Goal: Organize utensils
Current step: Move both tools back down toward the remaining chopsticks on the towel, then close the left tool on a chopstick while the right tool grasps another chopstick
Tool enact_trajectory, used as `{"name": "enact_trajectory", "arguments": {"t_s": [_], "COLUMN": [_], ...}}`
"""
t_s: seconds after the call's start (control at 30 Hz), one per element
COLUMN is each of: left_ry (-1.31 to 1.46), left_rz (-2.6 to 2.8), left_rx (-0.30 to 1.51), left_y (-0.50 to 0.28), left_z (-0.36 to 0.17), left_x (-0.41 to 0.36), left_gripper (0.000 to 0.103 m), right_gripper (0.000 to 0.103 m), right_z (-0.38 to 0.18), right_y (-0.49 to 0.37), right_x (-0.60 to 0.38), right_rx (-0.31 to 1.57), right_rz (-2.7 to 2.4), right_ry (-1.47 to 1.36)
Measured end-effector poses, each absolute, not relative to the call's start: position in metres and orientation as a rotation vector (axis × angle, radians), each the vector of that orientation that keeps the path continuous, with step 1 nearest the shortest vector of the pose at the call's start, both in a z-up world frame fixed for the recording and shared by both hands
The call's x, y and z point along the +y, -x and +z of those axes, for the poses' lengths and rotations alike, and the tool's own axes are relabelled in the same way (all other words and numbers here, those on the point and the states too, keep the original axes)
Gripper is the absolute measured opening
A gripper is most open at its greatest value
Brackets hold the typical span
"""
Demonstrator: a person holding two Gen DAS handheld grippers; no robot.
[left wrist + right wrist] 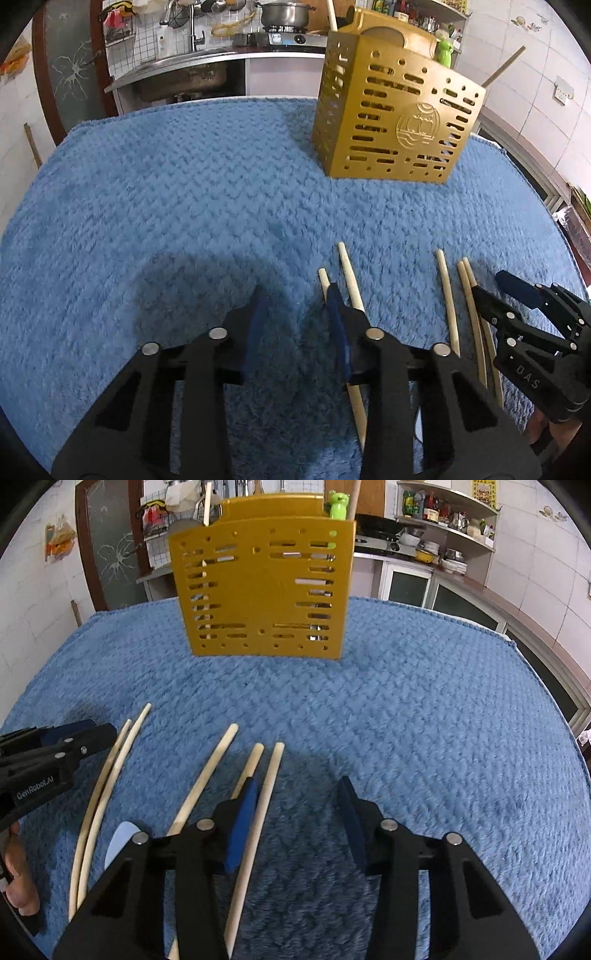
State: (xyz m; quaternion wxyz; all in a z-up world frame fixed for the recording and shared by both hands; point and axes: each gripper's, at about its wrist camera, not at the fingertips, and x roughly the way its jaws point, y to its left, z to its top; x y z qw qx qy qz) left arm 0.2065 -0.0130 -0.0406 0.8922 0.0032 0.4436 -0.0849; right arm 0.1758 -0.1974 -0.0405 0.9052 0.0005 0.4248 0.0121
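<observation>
Both tongs hang low over the bench, each with a clear gap between its blue pads and nothing gripped. Left tongs (295, 314) are partly open above the blue towel (184, 203); the right-hand pad sits over two chopsticks (351, 280), which pass under that finger rather than between the pads. Right tongs (299, 812) are also partly open, with bare towel between the pads; the left-hand pad (242, 823) lies just over another chopstick (266, 794), which runs alongside its inner edge and on underneath the tongs' body. I cannot tell whether either pad actually touches the wood.

Five pale chopsticks lie loose on the towel at the near edge, all pointing roughly away towards the holder. A single one (447, 295) lies between the two tongs.

Gold slotted utensil holder (264, 590) stands upright at the far side of the towel, well apart from the loose sticks. A couple of wooden sticks (207, 502) and a green frog-topped piece (338, 504) poke out of its top.

A person's fingers (18, 878) show at the edge behind the left tongs.
</observation>
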Motion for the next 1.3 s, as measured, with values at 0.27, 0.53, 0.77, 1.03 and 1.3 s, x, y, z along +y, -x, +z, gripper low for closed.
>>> {"name": "enact_trajectory", "arguments": {"t_s": [0.27,0.53,0.77,1.03,1.3], "left_ry": [-0.039,-0.108,-0.062,0.055,0.049], "left_rz": [-0.166,-0.149,-0.178,-0.240,-0.276], "left_rx": [0.972,0.992,1.022,1.034,1.058], "left_y": [-0.212,-0.228,-0.238,-0.239,-0.231], "left_z": [-0.044,-0.043,-0.038,-0.023,-0.028], "left_x": [-0.019,-0.036,-0.031,-0.012,-0.024], "left_gripper": [0.019,0.019,0.013,0.014,0.017], "right_gripper": [0.022,0.018,0.009,0.009,0.009], "right_z": [-0.036,-0.038,-0.037,-0.036,-0.035], "right_y": [-0.183,-0.193,-0.194,-0.196,-0.191], "right_x": [-0.191,-0.192,-0.205,-0.209,-0.215], "right_rx": [0.933,0.949,0.955,0.953,0.952], "right_rz": [0.028,0.029,0.055,0.066,0.054], "right_ry": [0.010,-0.028,-0.098,-0.114,-0.112]}}
